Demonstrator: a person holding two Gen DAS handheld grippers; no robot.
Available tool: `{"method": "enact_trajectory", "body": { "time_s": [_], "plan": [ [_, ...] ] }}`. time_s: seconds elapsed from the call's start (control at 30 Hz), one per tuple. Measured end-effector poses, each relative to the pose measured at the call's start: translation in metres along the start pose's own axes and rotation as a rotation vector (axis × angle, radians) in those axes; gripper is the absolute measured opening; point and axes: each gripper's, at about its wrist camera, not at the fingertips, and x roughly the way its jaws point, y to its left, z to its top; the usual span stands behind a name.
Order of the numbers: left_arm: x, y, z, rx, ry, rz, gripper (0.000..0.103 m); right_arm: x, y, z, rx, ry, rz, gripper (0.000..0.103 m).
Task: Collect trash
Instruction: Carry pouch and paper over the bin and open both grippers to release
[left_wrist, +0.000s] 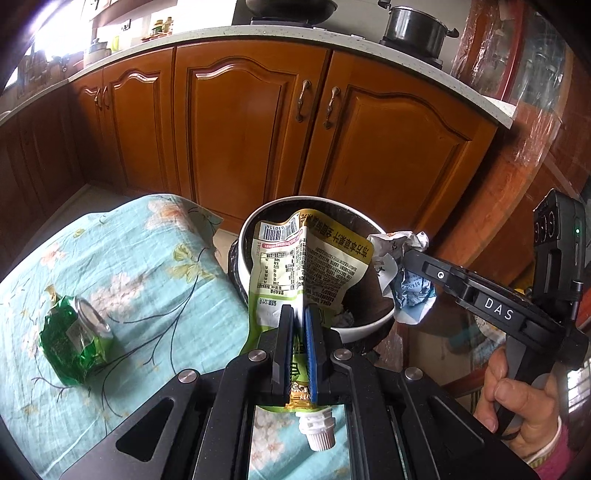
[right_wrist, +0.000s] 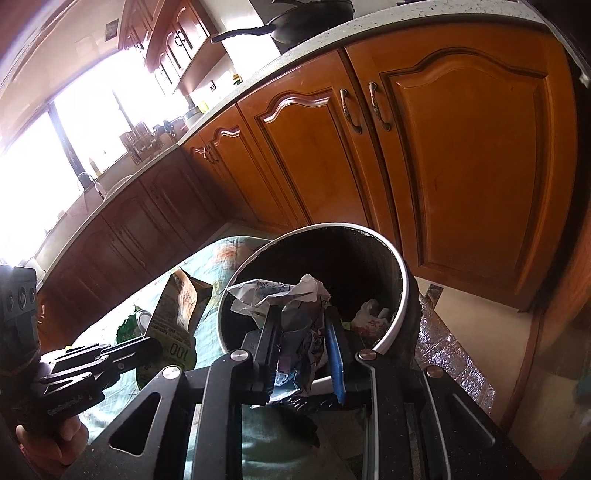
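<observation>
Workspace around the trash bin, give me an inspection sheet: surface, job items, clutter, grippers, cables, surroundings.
Surface: floral cloth covers the table.
Job's things: trash bin beside the table, wrappers inside; green spouted pouch and crumpled paper over its mouth; crushed green can lying on the cloth.
Clutter: nothing seen.
Grippers: left gripper shut on the pouch; right gripper shut on the paper.
Cables: nothing seen.
Surroundings: wooden cabinets, countertop with a pot and a pan.
</observation>
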Motion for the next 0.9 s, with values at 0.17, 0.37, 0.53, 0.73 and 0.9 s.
{"method": "enact_trajectory", "body": {
  "time_s": [0.17, 0.37, 0.53, 0.73, 0.9],
  "plan": [
    [0.017, -0.002, 0.015, 0.008, 0.007, 0.005, 0.005, 0.01, -0.008, 0.012, 0.001, 0.006, -0.022, 0.023],
    [0.037, -0.004, 0.028, 0.015, 0.026, 0.009, 0.005, 0.021, -0.015, 0.022, -0.006, 0.02, -0.043, 0.024],
    [0.055, -0.01, 0.036, 0.042, 0.012, 0.006, 0.005, 0.029, -0.019, 0.026, -0.007, 0.036, -0.057, 0.024],
    [0.071, -0.021, 0.035, 0.058, 0.041, 0.022, 0.005, 0.039, -0.025, 0.03, -0.012, 0.056, -0.071, 0.024],
    [0.078, -0.027, 0.038, 0.071, 0.054, 0.029, 0.006, 0.047, -0.029, 0.032, -0.007, 0.074, -0.073, 0.026]
  ]
}}
